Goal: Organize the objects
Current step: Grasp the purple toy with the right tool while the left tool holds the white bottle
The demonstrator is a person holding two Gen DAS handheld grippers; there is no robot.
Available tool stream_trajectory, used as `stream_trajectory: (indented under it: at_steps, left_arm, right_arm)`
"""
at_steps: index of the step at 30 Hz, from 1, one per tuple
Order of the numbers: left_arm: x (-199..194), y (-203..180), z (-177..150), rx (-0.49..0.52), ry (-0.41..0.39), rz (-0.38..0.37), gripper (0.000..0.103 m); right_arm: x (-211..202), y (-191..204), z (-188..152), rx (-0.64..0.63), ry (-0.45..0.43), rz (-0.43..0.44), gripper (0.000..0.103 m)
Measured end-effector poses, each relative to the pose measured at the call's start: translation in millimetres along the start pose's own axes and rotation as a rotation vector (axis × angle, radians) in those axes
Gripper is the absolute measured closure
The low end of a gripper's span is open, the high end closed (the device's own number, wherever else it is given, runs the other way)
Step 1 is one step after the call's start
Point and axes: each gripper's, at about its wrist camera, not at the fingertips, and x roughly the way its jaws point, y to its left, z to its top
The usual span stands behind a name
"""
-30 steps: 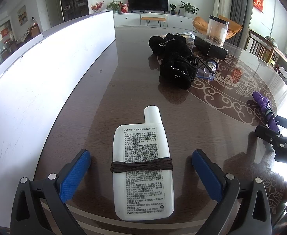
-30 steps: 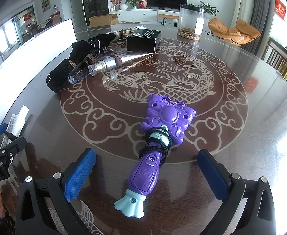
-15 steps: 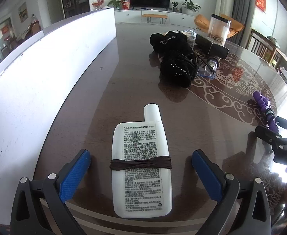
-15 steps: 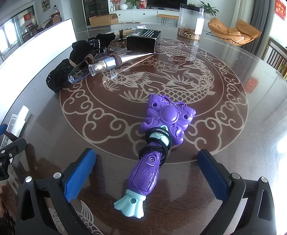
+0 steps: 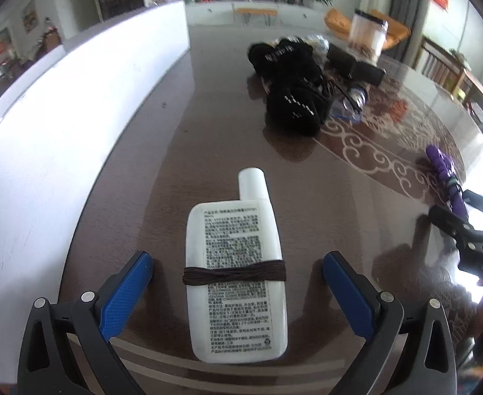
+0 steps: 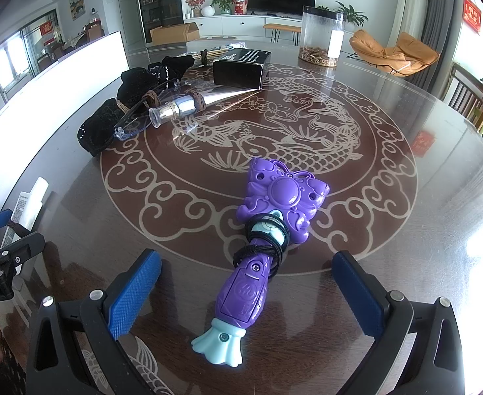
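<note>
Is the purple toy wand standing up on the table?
No, the purple toy wand lies flat on the glass table, between the right tool's open blue fingers.

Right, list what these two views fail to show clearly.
- White bottle, left wrist view: its small print is too fine to read. In the right wrist view the left gripper covers its lower half.
- Purple toy wand, left wrist view: its handle end is hidden behind the right gripper.
- Black cloth pile, left wrist view: motion blur smears its white lettering.
- Clear jar, right wrist view: contents too small to identify.
</note>
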Motion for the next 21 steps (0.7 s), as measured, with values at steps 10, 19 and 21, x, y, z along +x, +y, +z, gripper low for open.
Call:
stream_trajectory:
  at_steps: [10,19,21]
  left_arm:
    - [-19,-5,-18,0.035,-0.126,-0.028,0.050]
    - [-64,5,-33,-0.024,-0.261,-0.083,0.050]
    - [-73,6,-31,-0.031,-0.281,-0.091,0.050]
  right_arm:
    - [-3,3,19,-0.063,0.107,0.021,0.082]
    - [-41,-10,9,-0.036,0.043,0.064,0.085]
    - [-46,-13,11,-0.021,0.036,0.073,0.085]
